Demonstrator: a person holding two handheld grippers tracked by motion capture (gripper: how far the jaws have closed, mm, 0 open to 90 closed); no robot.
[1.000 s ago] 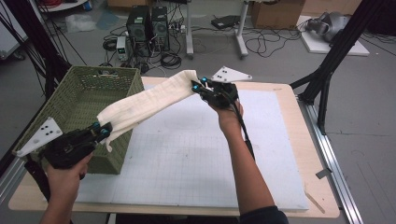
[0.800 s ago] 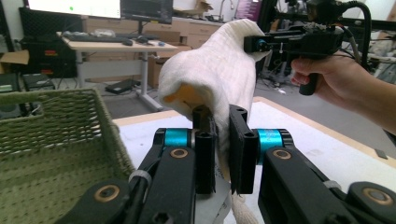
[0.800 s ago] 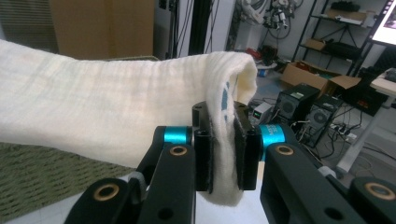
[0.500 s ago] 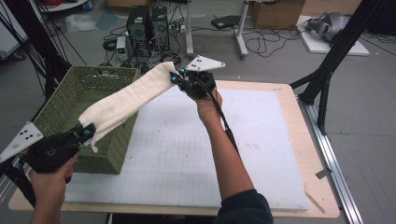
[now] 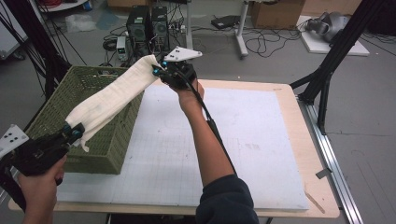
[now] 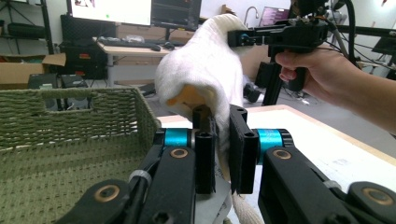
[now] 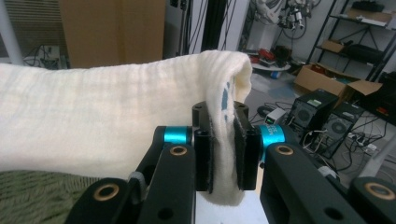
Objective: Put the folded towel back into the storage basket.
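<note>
A folded cream cloth (image 5: 112,95) hangs stretched in the air between both grippers, over the green woven basket (image 5: 60,105). My left gripper (image 5: 74,132) is shut on the cloth's near end at the lower left, in front of the basket. My right gripper (image 5: 159,71) is shut on the far end, above the basket's far right corner. In the left gripper view the cloth (image 6: 205,79) runs from my jaws (image 6: 223,154) up to the right gripper (image 6: 236,37). The right gripper view has cloth (image 7: 93,121) pinched between its jaws (image 7: 223,154).
The basket stands on the left side of a white mat (image 5: 243,135) laid on a wooden table (image 5: 317,172). Computer towers (image 5: 147,23), cables and a black stand (image 5: 327,70) sit on the floor beyond the table.
Both hands have carried the cloth to the left. The right gripper went from over the mat to the basket's far corner; the left drew back toward the lower left.
</note>
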